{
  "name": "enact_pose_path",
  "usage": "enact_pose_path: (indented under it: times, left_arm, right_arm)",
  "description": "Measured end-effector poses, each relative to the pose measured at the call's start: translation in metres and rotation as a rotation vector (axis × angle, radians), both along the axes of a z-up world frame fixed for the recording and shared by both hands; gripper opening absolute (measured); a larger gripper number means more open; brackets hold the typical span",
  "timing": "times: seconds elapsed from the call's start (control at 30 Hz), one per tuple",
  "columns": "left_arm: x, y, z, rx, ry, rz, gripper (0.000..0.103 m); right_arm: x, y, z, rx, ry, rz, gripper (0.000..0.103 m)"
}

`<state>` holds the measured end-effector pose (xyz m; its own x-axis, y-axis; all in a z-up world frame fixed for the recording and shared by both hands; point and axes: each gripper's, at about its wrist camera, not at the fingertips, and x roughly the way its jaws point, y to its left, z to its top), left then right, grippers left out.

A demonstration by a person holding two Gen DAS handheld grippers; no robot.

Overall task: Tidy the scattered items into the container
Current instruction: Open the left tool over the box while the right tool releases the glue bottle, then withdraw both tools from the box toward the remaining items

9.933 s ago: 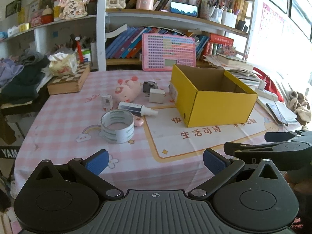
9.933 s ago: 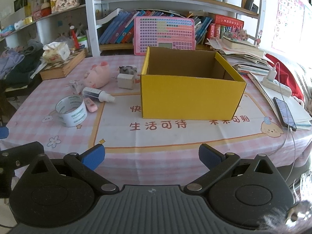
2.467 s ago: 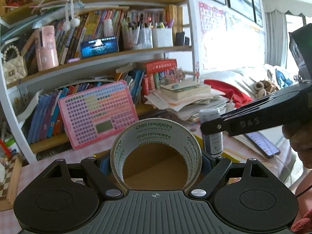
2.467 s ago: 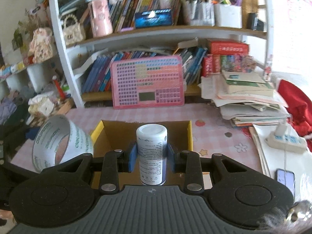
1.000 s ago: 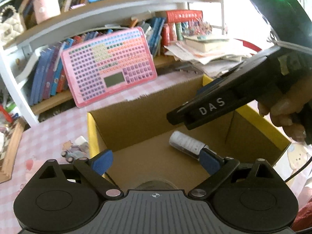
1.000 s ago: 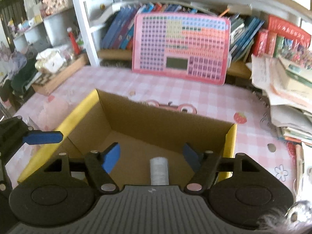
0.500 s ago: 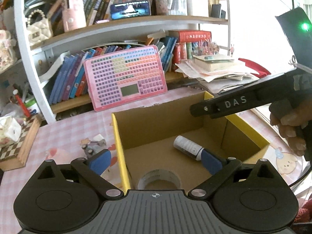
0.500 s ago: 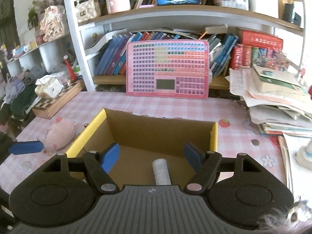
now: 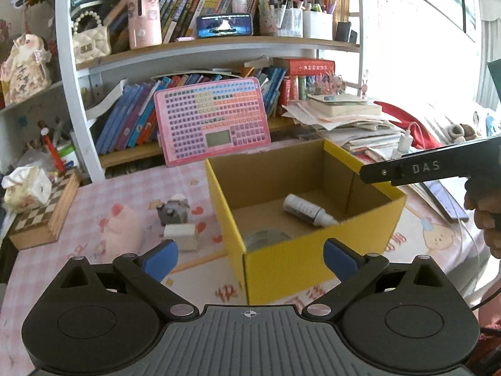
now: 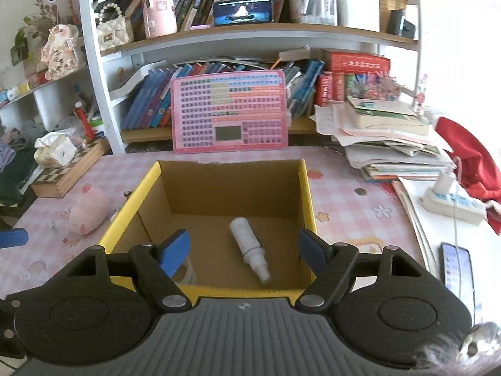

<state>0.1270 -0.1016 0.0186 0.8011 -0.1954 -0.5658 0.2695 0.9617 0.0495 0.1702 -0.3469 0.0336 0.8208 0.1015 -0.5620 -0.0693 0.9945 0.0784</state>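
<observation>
Bottle (image 10: pixel 249 247): white plastic cylinder, lying on its side on the brown cardboard floor of the yellow box (image 10: pixel 305 194). In the right wrist view its long axis runs from the box's far wall toward the near wall; flat base points to the far wall, narrow nozzle cap points to the near wall, angled slightly toward the right wall. In the left wrist view the same bottle (image 9: pixel 308 210) shows a darker label band around its body.

Tape roll (image 9: pixel 266 238): lies flat in the box's near-left corner, a translucent grey ring, partly hidden behind the near wall. It sits apart from the bottle, no contact visible.

Yellow box: open-topped rectangular carton, yellow outside, raw corrugated brown inside, far rim slightly ragged. It rests on a pink checked tablecloth (image 9: pixel 94 200).

Outside the box, to its left: small white box (image 9: pixel 184 233), a grey toy (image 9: pixel 173 210) beyond it, and a soft pink pig plush (image 9: pixel 120 227) further left. Wooden chequered case (image 9: pixel 47 211) with a tissue pack on top lies further left still. Behind the box, a pink keyboard-style panel (image 9: pixel 213 120) leans against the bookshelf.

Left gripper (image 9: pixel 250 255): blue-padded fingers spread wide, nothing between them, positioned in front of the box's near corner. Right gripper (image 10: pixel 243 250): fingers likewise spread apart and empty, hovering over the box's near wall.
</observation>
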Motion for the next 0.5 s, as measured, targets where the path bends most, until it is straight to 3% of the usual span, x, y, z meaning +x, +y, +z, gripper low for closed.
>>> enact_pose_path:
  times: [0.5]
  left_arm:
    - [-0.051,0.061,-0.009,0.013,0.016,0.049,0.101]
  right_arm:
    - [-0.075,0.062,-0.025,-0.017,0.02,-0.091,0.078]
